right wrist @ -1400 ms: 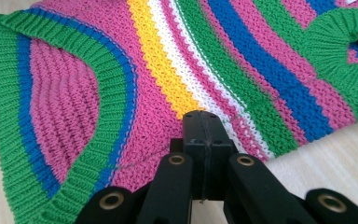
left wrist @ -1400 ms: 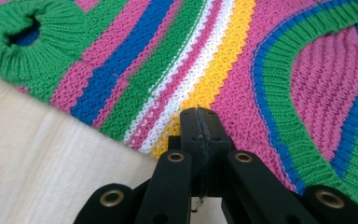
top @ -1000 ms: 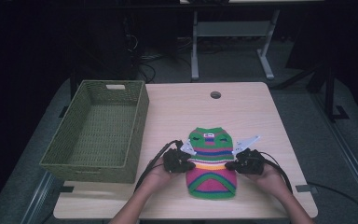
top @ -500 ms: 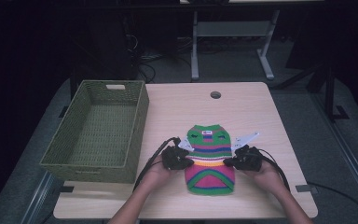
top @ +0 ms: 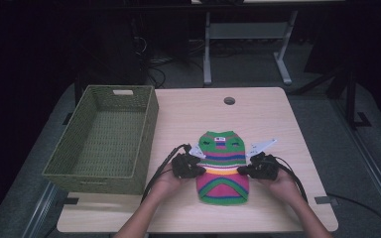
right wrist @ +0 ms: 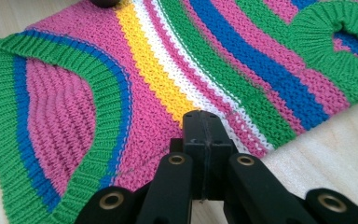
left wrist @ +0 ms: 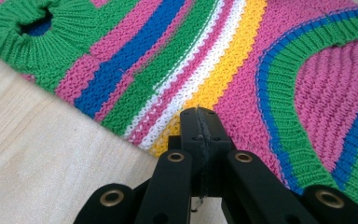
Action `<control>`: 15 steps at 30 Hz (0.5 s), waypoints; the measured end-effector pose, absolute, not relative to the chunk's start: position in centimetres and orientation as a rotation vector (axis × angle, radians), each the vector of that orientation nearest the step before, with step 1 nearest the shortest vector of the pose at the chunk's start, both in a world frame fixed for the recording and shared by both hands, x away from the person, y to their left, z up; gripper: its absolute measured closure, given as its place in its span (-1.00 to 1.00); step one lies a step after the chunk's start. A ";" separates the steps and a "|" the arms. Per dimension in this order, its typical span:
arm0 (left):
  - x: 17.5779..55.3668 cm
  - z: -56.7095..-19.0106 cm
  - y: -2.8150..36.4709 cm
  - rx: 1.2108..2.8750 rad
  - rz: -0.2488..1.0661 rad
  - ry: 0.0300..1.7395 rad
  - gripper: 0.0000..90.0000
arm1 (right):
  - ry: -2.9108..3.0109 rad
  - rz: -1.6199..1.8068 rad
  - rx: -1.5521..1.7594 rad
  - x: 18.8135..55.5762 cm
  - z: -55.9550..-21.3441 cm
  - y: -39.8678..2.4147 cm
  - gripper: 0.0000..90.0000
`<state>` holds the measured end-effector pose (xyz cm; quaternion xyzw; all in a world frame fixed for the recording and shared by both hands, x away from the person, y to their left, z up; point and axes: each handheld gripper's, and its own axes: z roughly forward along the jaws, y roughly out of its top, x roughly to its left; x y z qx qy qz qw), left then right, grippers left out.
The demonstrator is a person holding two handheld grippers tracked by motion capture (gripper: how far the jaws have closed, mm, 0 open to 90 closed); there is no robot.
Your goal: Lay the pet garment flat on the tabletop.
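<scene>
High view: a small striped knitted sweater [top: 223,166] in green, pink, blue, white and yellow is laid flat on the near half of the pale wooden table [top: 188,111], right of an empty green woven basket [top: 104,144]. The left gripper [top: 202,170] is set at the garment's left edge and the right gripper [top: 242,171] at its right edge, both about mid-length.

Left gripper view: the jaws are seen pressed together at the yellow stripe [left wrist: 223,74]; whether knit is pinched between them cannot be told.

Right gripper view: the jaws are likewise closed at the sweater's edge, beside the white stripe [right wrist: 177,70]. The knit is judged light, soft and limp, best taken by its side edges or ribbed hem [right wrist: 9,140].
</scene>
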<state>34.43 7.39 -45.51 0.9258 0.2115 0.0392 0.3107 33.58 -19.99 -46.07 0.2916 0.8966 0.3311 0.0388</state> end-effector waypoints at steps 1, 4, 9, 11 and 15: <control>34.4 -45.5 7.4 2.444 0.103 0.560 1.00 | 2.749 1.014 0.891 33.6 -46.1 -20.0 1.00; 34.4 -45.5 7.3 2.444 0.106 0.560 1.00 | 2.750 1.016 0.893 33.6 -46.1 -20.0 1.00; 34.3 -45.0 7.5 2.427 0.129 0.552 1.00 | 2.745 1.016 0.886 33.6 -46.0 -20.0 0.99; 34.2 -44.7 7.6 2.414 0.138 0.545 1.00 | 2.730 1.032 0.859 33.3 -45.8 -20.0 0.96; 34.0 -44.2 7.9 2.397 0.132 0.548 0.92 | 2.724 1.051 0.858 33.1 -45.5 -20.1 0.77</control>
